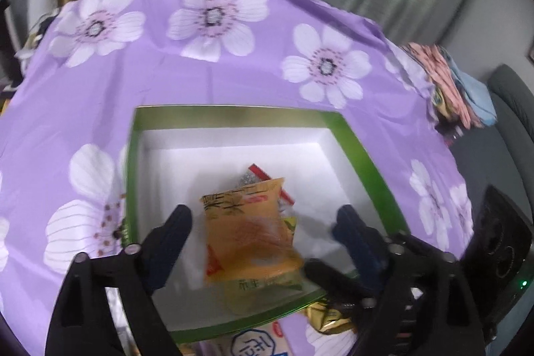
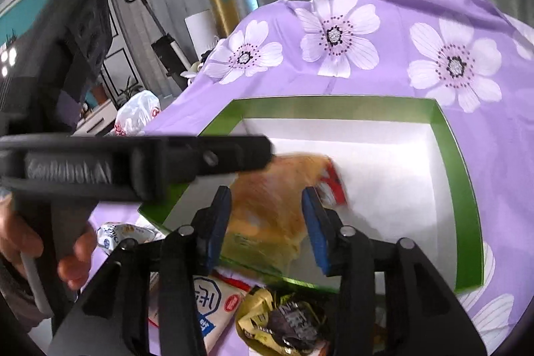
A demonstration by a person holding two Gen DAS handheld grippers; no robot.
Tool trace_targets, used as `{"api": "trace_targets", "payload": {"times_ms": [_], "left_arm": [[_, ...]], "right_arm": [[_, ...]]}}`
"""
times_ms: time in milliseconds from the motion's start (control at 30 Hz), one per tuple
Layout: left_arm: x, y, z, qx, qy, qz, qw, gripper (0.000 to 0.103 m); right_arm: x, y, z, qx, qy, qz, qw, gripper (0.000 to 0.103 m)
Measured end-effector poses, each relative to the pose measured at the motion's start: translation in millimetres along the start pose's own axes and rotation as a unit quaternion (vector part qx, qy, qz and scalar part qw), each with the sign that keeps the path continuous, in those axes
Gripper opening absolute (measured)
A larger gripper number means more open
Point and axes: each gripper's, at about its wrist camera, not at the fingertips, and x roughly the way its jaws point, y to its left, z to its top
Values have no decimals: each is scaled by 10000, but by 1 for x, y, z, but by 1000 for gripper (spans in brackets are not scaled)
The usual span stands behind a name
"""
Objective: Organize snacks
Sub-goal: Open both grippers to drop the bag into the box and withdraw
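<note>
- Fingers of your left gripper [image 1: 263, 222] stand wide apart over the box, released; the orange snack packet [image 1: 248, 232] shows between them, touching neither finger in the left wrist view.
- Your right gripper [image 2: 267, 216] also has its blue pads [image 2: 217, 222] spread apart. The orange snack packet [image 2: 267, 212] sits in the gap, blurred; the right wrist view does not settle whether either pad touches it, though the jaws are clearly not clamped.
- Orange packet lies inside the green-walled box [image 1: 363, 152], toward the near side of its white floor, at about 6 o'clock in the box.
- Red-and-white wrapper [image 1: 267, 177] lies beneath the orange packet, poking out at its 1 o'clock corner. In the right wrist view the same wrapper [image 2: 333, 184] sits at the packet's 2 o'clock.
- Box [image 2: 467, 199] rests on a purple floral cloth [image 1: 233, 65].
- Outside the box, at 6 o'clock from its near wall: a white packet with blue lettering [image 2: 213, 302] and a gold-and-dark wrapper [image 2: 283, 319], side by side on the cloth. Another white packet [image 2: 123, 232] lies at 8 o'clock from the box.
- Left gripper's body [image 2: 133, 162] crosses the right wrist view at 9 o'clock, with your left hand [image 2: 33, 252] on its handle.
- Pile of folded fabrics [image 1: 457, 89] sits at 2 o'clock past the cloth's edge.
</note>
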Motion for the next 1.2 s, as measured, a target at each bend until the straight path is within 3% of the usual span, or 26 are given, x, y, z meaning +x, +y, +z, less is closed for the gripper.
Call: {"api": "trace_targets", "payload": {"times_ms": [233, 533, 800, 933, 1133, 1200], "left_arm": [[-26, 17, -19, -172, 33, 192, 9997, 91], [-55, 22, -63, -582, 318, -163, 9977, 91], [-48, 16, -96, -944, 823, -528, 9907, 91], [-39, 13, -103, -985, 1009, -487, 9888, 91], [-21, 11, -107, -1126, 1265, -757, 9826, 91], [-16, 13, -107, -1143, 1334, -664, 9822, 91]], "right_arm": [[-39, 3, -18, -44, -74, -43, 10000, 52], [-73, 24, -52, -96, 117, 142, 9998, 52], [-72, 38, -81, 25, 461, 343, 9983, 52], [-64, 44, -89, -35, 628, 418, 9971, 52], [-49, 44, -96, 100, 767, 456, 9960, 52], [-45, 44, -99, 133, 802, 490, 9955, 52]]}}
